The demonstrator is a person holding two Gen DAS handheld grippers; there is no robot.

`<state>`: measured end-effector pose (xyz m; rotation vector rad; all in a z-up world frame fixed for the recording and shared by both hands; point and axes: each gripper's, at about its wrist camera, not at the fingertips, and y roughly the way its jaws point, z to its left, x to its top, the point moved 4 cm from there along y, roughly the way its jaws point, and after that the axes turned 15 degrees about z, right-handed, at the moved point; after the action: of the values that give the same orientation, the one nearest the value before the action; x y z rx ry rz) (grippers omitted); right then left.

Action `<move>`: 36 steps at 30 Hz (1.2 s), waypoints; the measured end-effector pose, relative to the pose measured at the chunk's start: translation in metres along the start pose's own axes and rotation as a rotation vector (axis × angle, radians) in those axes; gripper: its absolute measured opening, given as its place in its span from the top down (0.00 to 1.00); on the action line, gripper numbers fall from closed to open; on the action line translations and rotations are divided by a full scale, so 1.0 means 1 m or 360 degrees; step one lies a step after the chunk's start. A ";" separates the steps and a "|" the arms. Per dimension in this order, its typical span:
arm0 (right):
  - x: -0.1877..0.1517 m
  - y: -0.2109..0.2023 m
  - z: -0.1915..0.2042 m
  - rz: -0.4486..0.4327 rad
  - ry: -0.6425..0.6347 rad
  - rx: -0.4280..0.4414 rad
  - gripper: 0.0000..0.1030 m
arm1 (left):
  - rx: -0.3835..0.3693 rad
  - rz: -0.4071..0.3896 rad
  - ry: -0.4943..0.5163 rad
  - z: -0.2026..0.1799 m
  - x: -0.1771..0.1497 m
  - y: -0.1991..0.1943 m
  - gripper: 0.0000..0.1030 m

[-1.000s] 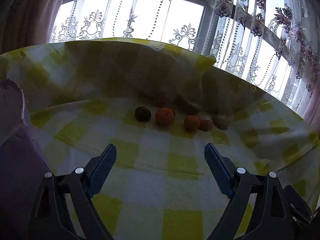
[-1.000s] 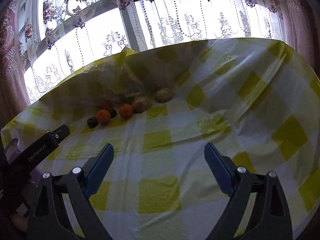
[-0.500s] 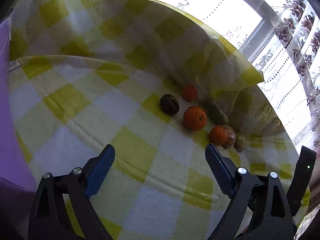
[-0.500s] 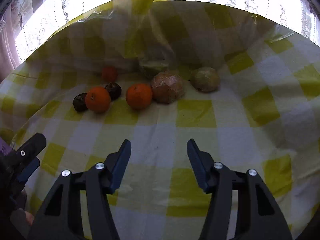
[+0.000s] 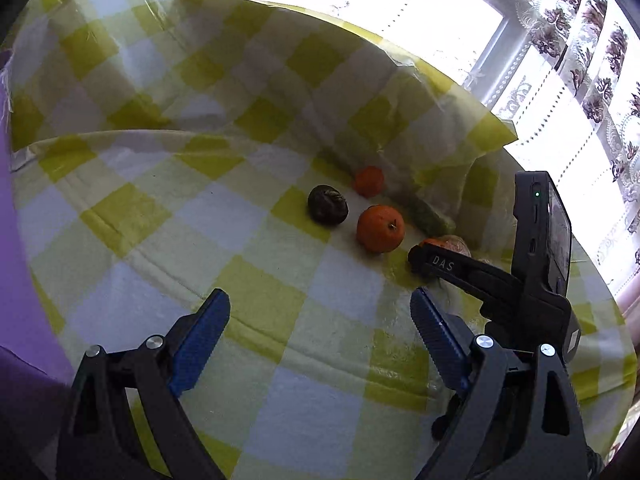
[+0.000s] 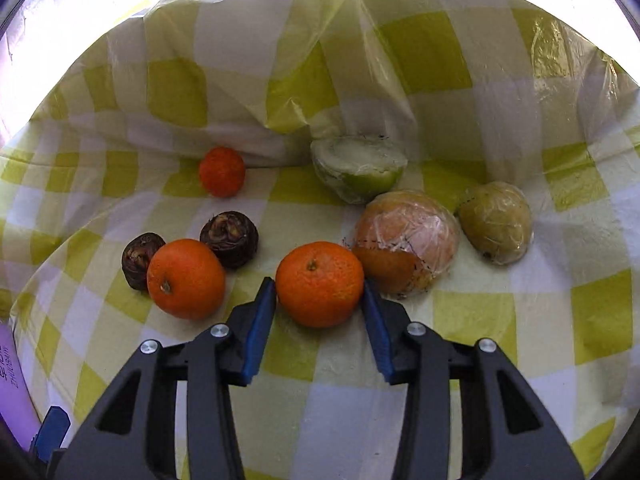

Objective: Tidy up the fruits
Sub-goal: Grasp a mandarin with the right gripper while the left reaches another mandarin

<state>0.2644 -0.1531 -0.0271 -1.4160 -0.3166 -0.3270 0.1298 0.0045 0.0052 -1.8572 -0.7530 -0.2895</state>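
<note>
My right hand-held gripper [image 6: 319, 300] has its blue pads set on either side of an orange [image 6: 320, 284], the jaws narrowed around it; whether the pads actually press its skin I cannot tell. Just past my right pad, touching that orange, sits a plastic-wrapped orange fruit [image 6: 408, 240], and beyond it to the right a wrapped yellowish fruit [image 6: 496, 222]. Ahead and behind those lies a wrapped green cut fruit [image 6: 358, 168] against the bunched cloth. To the left of my left pad rests a second orange [image 6: 186, 278], with two dark wrinkled fruits [image 6: 230, 238] touching it from behind, and a small orange fruit [image 6: 222, 171] stands farther off, apart from the rest. My left hand-held gripper [image 5: 320, 340] hangs spread wide above the desk [image 5: 280, 312] with its yellow-checked cloth, holding nothing; the fruits lie ahead of it and to its right, where the black body of the right tool crosses in front of them.
</note>
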 end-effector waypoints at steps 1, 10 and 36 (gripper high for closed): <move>0.000 0.000 -0.003 -0.0004 0.0010 0.0009 0.60 | 0.0003 0.0004 -0.0004 0.001 0.000 0.000 0.14; -0.056 -0.037 -0.046 -0.0107 0.0224 0.0155 0.61 | 0.0048 0.0110 0.0149 -0.016 0.007 0.016 0.14; -0.111 -0.055 -0.077 -0.0118 0.0354 0.0444 0.61 | 0.0171 0.0161 0.0166 -0.047 0.079 0.081 0.58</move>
<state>0.1425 -0.2330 -0.0321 -1.0842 -0.2229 -0.4781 0.2476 -0.0289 0.0048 -1.7582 -0.5906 -0.2736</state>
